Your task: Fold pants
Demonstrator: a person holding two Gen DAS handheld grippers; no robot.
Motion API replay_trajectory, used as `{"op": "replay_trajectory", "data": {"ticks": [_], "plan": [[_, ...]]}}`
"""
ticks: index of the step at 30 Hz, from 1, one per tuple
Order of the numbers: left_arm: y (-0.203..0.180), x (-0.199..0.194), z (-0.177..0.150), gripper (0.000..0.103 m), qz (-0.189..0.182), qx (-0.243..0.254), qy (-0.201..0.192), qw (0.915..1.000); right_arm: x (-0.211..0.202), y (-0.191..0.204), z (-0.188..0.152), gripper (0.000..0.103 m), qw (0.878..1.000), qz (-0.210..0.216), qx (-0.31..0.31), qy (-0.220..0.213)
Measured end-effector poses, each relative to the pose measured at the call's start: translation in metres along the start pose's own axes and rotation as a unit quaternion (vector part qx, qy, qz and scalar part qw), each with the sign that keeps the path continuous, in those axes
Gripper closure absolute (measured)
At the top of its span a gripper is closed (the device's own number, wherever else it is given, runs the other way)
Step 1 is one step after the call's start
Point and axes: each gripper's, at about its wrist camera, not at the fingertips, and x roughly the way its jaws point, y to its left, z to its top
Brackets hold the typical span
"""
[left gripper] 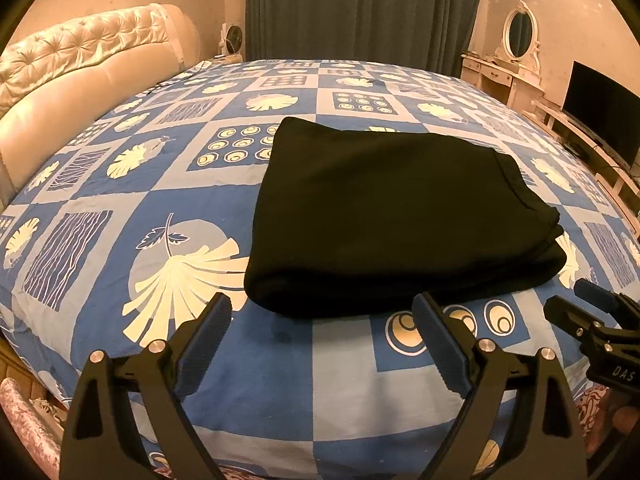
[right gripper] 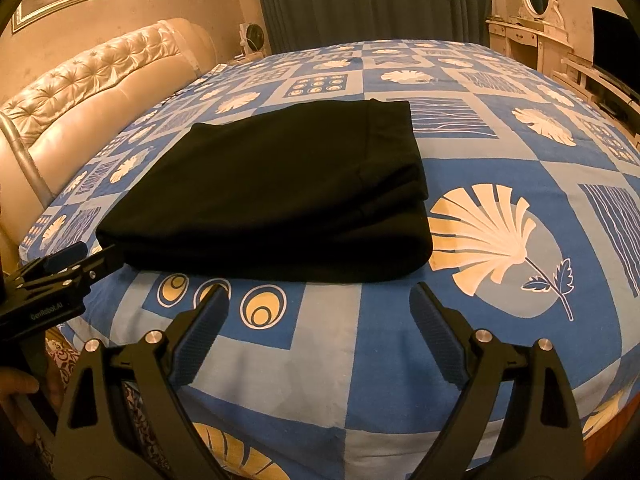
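The black pants (left gripper: 392, 216) lie folded in a thick rectangular stack on the blue patterned bedspread (left gripper: 256, 392); they also show in the right wrist view (right gripper: 280, 196). My left gripper (left gripper: 322, 312) is open and empty, just short of the stack's near edge. My right gripper (right gripper: 318, 300) is open and empty, also just in front of the stack's near edge. The right gripper shows at the right edge of the left wrist view (left gripper: 576, 304), and the left gripper shows at the left of the right wrist view (right gripper: 94, 258), close to the stack's near left corner.
A cream tufted headboard (left gripper: 80, 72) runs along the bed's left side. Dark curtains (left gripper: 360, 8) hang behind the bed. A white vanity with an oval mirror (left gripper: 516, 40) and a dark TV screen (left gripper: 600, 108) stand at the right. The bed's near edge (right gripper: 320, 456) is right below the grippers.
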Motion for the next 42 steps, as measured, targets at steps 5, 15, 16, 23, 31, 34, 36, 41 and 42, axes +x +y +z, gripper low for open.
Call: {"op": "replay_trajectory", "data": {"ticks": [5,15,16,23,31,34,36,41,42], "plan": [[0.000,0.000,0.000,0.012,-0.001,-0.001,-0.001,1.0000,0.000,0.000,0.000,0.011,1.000,0.000,0.001,0.000],[0.003,-0.003,0.001,0.012,0.003,-0.004,-0.010,0.9999,0.000,0.001,0.000,0.011,1.000,0.000,0.000,0.002],[0.002,-0.003,0.002,0.012,0.004,-0.004,-0.010,0.9999,-0.001,0.001,0.000,0.011,1.000,0.000,-0.001,0.003],[0.001,-0.009,0.005,0.012,0.010,-0.007,-0.026,0.9996,0.000,0.001,0.000,0.011,1.000,0.001,0.000,0.002],[-0.008,-0.017,0.015,0.012,0.030,0.004,-0.052,0.9982,-0.001,-0.001,0.001,0.011,1.000,0.005,0.004,0.001],[-0.018,-0.026,0.018,0.012,0.029,0.034,-0.082,0.9956,0.000,-0.004,0.002,0.011,1.000,0.008,0.009,0.002],[-0.023,-0.033,0.018,0.012,0.039,0.042,-0.104,0.9929,0.000,-0.006,0.002,0.011,1.000,0.009,0.011,0.003],[-0.035,-0.039,0.017,0.012,0.084,0.073,-0.127,0.9856,0.002,-0.009,0.001,0.011,1.000,0.014,0.015,0.006],[-0.035,-0.039,0.017,0.012,0.077,0.075,-0.126,0.9862,0.002,-0.009,0.000,0.011,1.000,0.014,0.015,0.006]]}}
